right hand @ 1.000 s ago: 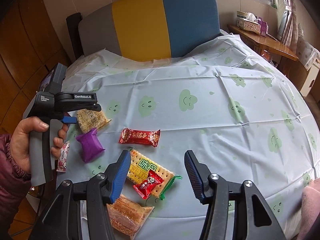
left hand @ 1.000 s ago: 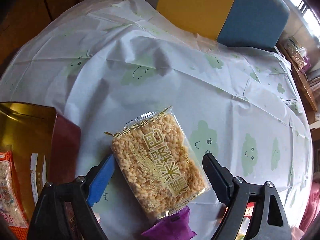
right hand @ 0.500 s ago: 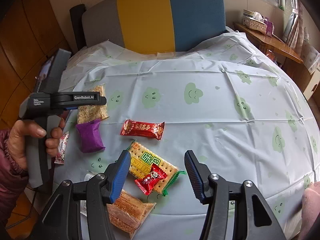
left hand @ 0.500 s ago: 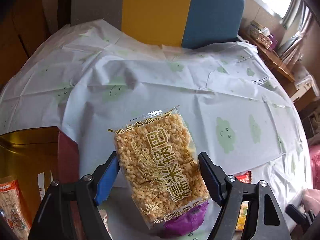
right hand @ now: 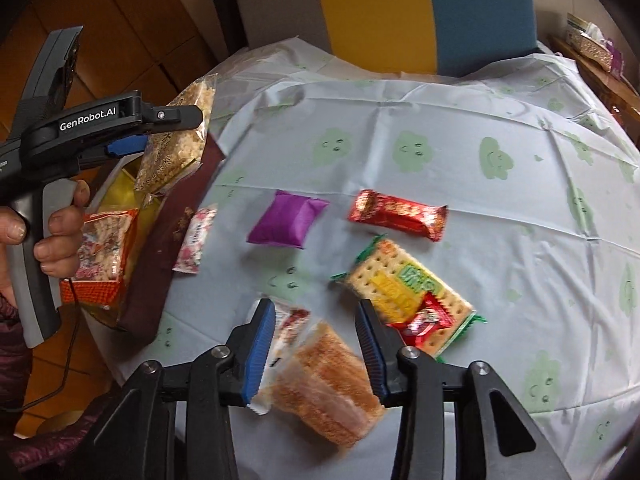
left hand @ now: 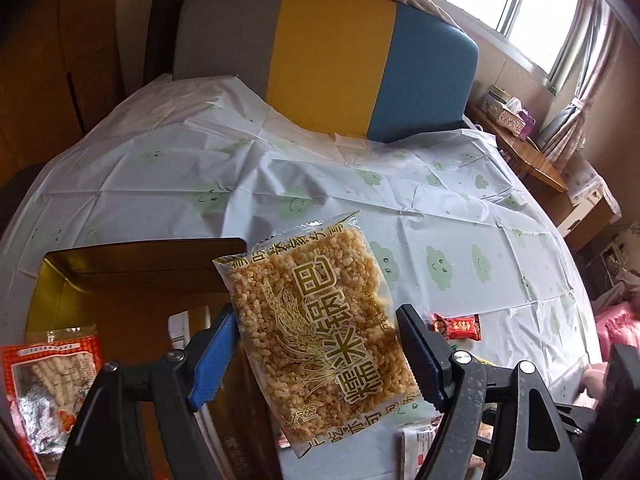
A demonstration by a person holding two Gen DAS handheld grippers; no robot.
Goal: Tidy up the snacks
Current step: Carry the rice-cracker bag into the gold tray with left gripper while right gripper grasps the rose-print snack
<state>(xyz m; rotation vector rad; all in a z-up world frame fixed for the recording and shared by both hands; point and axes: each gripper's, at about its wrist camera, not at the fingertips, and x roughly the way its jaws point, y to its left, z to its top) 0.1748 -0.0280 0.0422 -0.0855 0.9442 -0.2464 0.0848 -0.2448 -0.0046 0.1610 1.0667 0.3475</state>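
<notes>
My left gripper [left hand: 316,312] is shut on a clear packet of puffed rice cake [left hand: 320,332], pads pressing both long sides. It hangs tilted in the air over the open gold-lined box [left hand: 140,246]. The right wrist view shows the same packet [right hand: 176,148] above the box's dark red wall [right hand: 188,216]. An orange-red snack bag [left hand: 52,376] lies in the box. My right gripper [right hand: 314,305] is low over the table, jaws closing. A blurred orange-brown packet [right hand: 324,384] and part of a white packet [right hand: 288,320] lie between them; no squeeze shows.
On the cloud-print tablecloth [right hand: 500,200] lie a purple packet [right hand: 288,220], a red bar [right hand: 396,214], a cracker pack [right hand: 408,284] with a small red sweet [right hand: 424,320] on it, and a pink-white sachet [right hand: 196,240]. A grey, yellow and blue chair [left hand: 332,60] stands behind.
The left gripper has closed on the rice cake packet, lifted it off the table and carried it over the box. The right gripper has dropped toward the orange-brown packet with its jaws narrower.
</notes>
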